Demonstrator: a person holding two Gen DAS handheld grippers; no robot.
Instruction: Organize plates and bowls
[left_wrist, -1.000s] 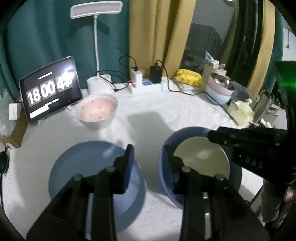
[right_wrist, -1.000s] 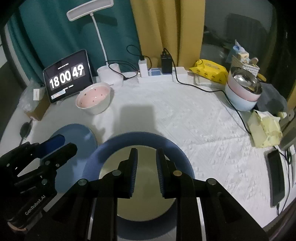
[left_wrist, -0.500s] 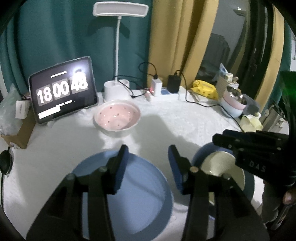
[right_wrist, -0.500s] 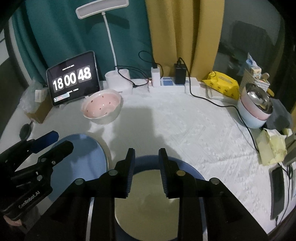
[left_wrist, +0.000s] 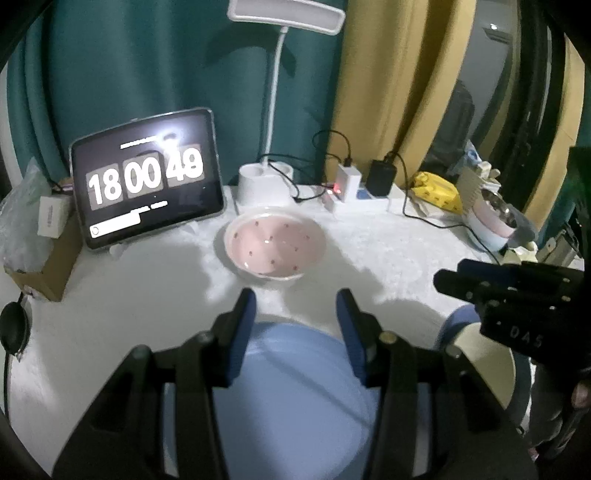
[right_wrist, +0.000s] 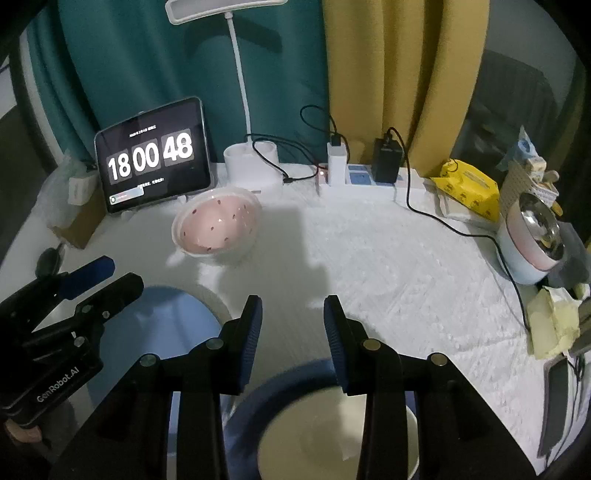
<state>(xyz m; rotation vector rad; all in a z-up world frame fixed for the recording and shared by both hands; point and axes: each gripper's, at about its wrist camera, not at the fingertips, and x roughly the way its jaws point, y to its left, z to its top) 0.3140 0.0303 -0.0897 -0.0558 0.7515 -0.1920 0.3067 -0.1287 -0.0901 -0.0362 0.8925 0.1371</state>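
My left gripper (left_wrist: 295, 306) stands open over the far rim of a light blue plate (left_wrist: 295, 391), with nothing between its blue pads. A pink dotted bowl (left_wrist: 275, 247) sits just beyond it on the white cloth. In the right wrist view my right gripper (right_wrist: 291, 306) hovers past the far rim of a dark blue plate (right_wrist: 255, 402) that holds a cream bowl (right_wrist: 325, 446); its jaws are opening and hold nothing. From there the left gripper (right_wrist: 123, 275) shows at the left above the light blue plate (right_wrist: 162, 325), and the pink bowl (right_wrist: 218, 229) lies further back.
A tablet clock (left_wrist: 147, 181) leans at the back left beside a white lamp base (left_wrist: 264, 182). A power strip with chargers and cables (right_wrist: 369, 173) runs along the back. At the right stand a yellow packet (right_wrist: 469, 188), a pink-and-steel pot (right_wrist: 532, 240) and a phone (right_wrist: 557, 398).
Both grippers have moved forward toward the pink bowl, so the plates have slid down in each view. Both pairs of jaws stand wider apart than before.
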